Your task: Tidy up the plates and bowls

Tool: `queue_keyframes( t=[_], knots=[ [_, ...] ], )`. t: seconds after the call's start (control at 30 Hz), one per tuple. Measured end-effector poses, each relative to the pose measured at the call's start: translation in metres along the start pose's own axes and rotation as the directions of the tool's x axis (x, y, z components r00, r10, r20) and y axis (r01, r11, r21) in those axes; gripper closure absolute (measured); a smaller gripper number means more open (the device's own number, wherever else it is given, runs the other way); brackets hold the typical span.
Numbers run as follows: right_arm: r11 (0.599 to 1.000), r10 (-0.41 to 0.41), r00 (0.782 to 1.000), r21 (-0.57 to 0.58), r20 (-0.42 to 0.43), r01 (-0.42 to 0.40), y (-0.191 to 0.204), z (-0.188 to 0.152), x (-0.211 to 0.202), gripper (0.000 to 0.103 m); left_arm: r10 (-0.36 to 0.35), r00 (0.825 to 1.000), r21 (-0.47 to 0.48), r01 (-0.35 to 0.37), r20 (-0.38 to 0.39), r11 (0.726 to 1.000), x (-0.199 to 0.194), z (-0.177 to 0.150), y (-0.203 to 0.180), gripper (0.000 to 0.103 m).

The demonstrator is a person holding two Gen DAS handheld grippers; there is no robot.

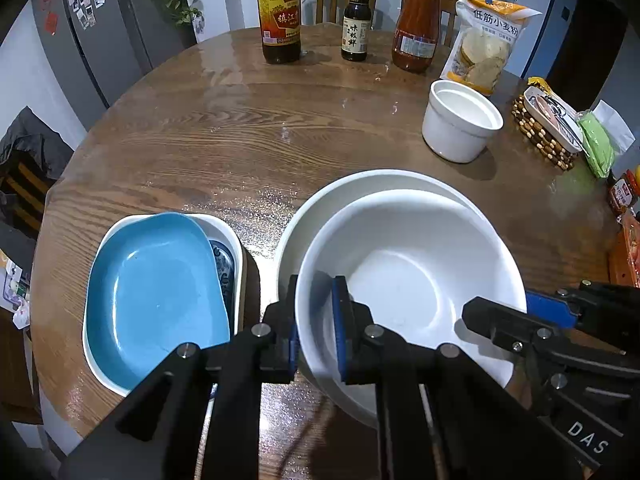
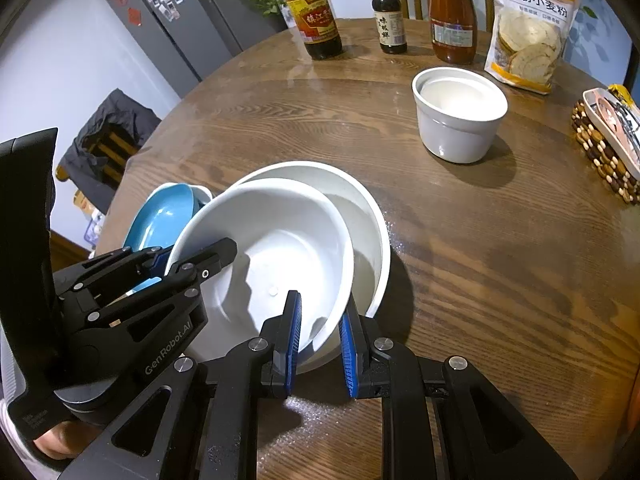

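A white bowl (image 1: 416,276) sits tilted inside a larger white bowl (image 1: 320,204) at the table's front. My left gripper (image 1: 316,320) is shut on the inner bowl's left rim, one finger inside and one outside. My right gripper (image 2: 320,332) is shut on the same bowl's (image 2: 276,248) right rim; it also shows in the left wrist view (image 1: 520,316). The larger bowl (image 2: 360,204) lies beneath. A blue plate (image 1: 156,288) lies stacked in a white rectangular dish (image 1: 236,240) to the left. A small white ramekin (image 1: 460,120) stands further back right.
Two dark sauce bottles (image 1: 280,12) (image 1: 355,20), a red sauce jar (image 1: 418,20) and a flour bag (image 1: 484,44) line the far edge of the round wooden table (image 1: 220,128). A beaded trivet with a tray (image 1: 544,128) sits at the right. A grey fridge (image 1: 100,20) stands beyond on the left.
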State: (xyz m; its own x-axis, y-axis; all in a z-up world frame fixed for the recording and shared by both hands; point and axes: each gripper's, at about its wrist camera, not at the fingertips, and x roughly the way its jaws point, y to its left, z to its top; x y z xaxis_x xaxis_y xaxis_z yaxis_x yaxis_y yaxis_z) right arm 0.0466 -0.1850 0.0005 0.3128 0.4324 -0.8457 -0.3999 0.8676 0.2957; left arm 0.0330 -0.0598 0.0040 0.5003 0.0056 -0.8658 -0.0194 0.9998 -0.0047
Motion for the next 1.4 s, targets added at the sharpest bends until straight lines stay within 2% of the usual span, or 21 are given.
queue_keyframes(
  t=[1.4],
  knots=[
    [1.000,-0.026,1.000,-0.001,-0.013,0.026,0.0024,0.0012,0.0011,0.082,0.021,1.000,0.082,-0.021,-0.006,0.996,0.0032,-0.0004,-0.0027,0.088]
  ],
)
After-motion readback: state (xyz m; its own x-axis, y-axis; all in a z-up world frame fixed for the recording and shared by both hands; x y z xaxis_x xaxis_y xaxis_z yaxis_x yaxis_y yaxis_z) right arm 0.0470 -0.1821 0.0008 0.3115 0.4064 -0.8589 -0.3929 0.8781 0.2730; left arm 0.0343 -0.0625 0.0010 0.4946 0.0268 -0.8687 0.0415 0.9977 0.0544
